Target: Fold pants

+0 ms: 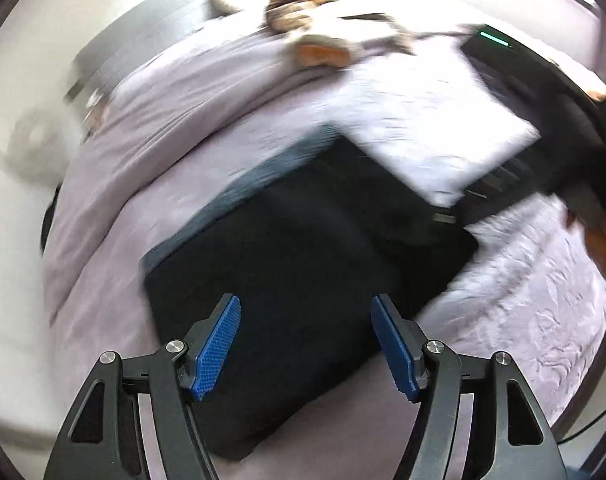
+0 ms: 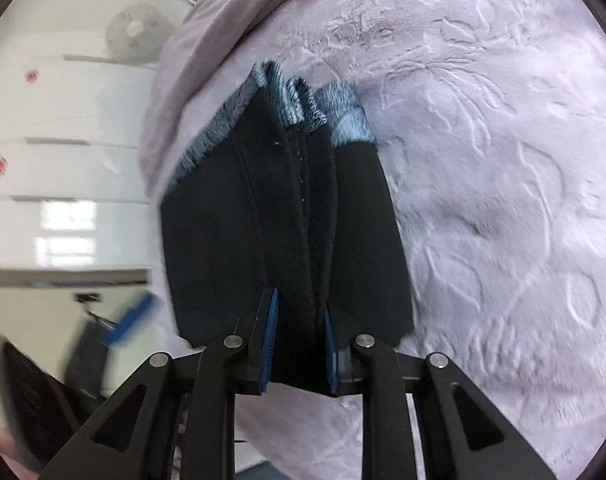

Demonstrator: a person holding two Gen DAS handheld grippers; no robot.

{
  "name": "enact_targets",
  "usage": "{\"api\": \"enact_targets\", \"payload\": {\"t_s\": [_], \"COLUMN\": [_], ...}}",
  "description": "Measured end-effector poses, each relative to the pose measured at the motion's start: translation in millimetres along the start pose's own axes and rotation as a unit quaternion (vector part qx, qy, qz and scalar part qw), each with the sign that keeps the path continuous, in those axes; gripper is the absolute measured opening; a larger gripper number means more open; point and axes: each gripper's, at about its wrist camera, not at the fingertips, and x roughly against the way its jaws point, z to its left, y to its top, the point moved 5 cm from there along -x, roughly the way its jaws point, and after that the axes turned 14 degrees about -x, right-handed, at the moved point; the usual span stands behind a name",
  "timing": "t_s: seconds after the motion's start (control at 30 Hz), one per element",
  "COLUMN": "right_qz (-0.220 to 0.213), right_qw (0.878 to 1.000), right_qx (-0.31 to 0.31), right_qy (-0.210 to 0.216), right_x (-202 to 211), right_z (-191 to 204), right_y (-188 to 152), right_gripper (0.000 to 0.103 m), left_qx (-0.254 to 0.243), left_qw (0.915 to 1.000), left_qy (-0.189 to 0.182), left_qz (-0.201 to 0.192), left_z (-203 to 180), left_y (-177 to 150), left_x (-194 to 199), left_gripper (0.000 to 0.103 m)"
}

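The black pants (image 1: pixel 303 260) with blue-grey ribbed trim lie folded into a thick pad on the pale lilac bedspread (image 1: pixel 163 140). My left gripper (image 1: pixel 305 340) is open and empty, its blue pads (image 1: pixel 217 348) hovering over the near edge of the pad. In the right wrist view the pants (image 2: pixel 231 220) stand as several folded layers with the ribbed trim (image 2: pixel 303 104) at the far end. My right gripper (image 2: pixel 299 344) is shut on the near edge of the folded layers. The right gripper's body shows blurred at the right in the left wrist view (image 1: pixel 535 120).
The embossed bedspread (image 2: pixel 503 160) fills the right wrist view. A brown and white heap (image 1: pixel 303 24) lies at the far end of the bed. A fan (image 2: pixel 135 32) and white cabinets (image 2: pixel 63 128) stand beyond the bed's edge. The left gripper shows blurred at lower left in the right wrist view (image 2: pixel 131 320).
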Motion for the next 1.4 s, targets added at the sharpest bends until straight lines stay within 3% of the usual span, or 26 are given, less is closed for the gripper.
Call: {"api": "enact_targets", "payload": {"t_s": [0.2, 0.27, 0.43, 0.5, 0.57, 0.7, 0.9, 0.97, 1.2, 1.4], "right_qz": [-0.090, -0.107, -0.091, -0.081, -0.070, -0.066, -0.076, -0.094, -0.118, -0.104], "right_qw": [0.990, 0.987, 0.987, 0.985, 0.982, 0.978, 0.974, 0.973, 0.968, 0.964], "right_qx": [0.017, 0.036, 0.069, 0.074, 0.068, 0.053, 0.077, 0.084, 0.100, 0.105], "right_qy": [-0.111, -0.112, -0.115, -0.131, -0.164, -0.189, -0.199, -0.195, -0.198, -0.221], "right_x": [23.3, 34.8, 28.5, 14.0, -4.7, -25.5, -14.1, -4.6, -20.5, -54.0], "right_z": [13.5, 25.0, 51.1, 50.2, 43.0, 27.1, 42.1, 53.6, 85.0, 74.7], "right_y": [-3.3, -6.2, -33.5, -37.5, -37.6, -33.8, -38.7, -31.4, 25.9, 45.8], "right_gripper": [0.029, 0.029, 0.029, 0.029, 0.029, 0.029, 0.029, 0.029, 0.031, 0.039], "left_qx": [0.124, 0.154, 0.214, 0.217, 0.212, 0.213, 0.209, 0.210, 0.211, 0.215], "left_qw": [0.9898, 0.9838, 0.9670, 0.9662, 0.9673, 0.9659, 0.9661, 0.9652, 0.9642, 0.9630], "left_qy": [0.000, -0.007, -0.044, -0.046, -0.041, -0.051, -0.045, -0.035, -0.033, -0.035], "left_qz": [0.070, 0.090, 0.131, 0.133, 0.133, 0.138, 0.144, 0.152, 0.157, 0.158], "left_z": [64.3, 76.7, 78.7, 78.4, 76.6, 71.5, 74.6, 76.2, 75.7, 76.4], "left_y": [-46.4, -56.1, -86.1, -90.4, -91.8, -93.8, -92.9, -94.4, -95.5, -94.0], "left_x": [-27.4, -36.8, -60.9, -62.9, -63.8, -63.9, -65.2, -67.3, -70.9, -73.6], "left_gripper": [0.069, 0.069, 0.070, 0.070, 0.085, 0.085, 0.085, 0.101, 0.101, 0.101]}}
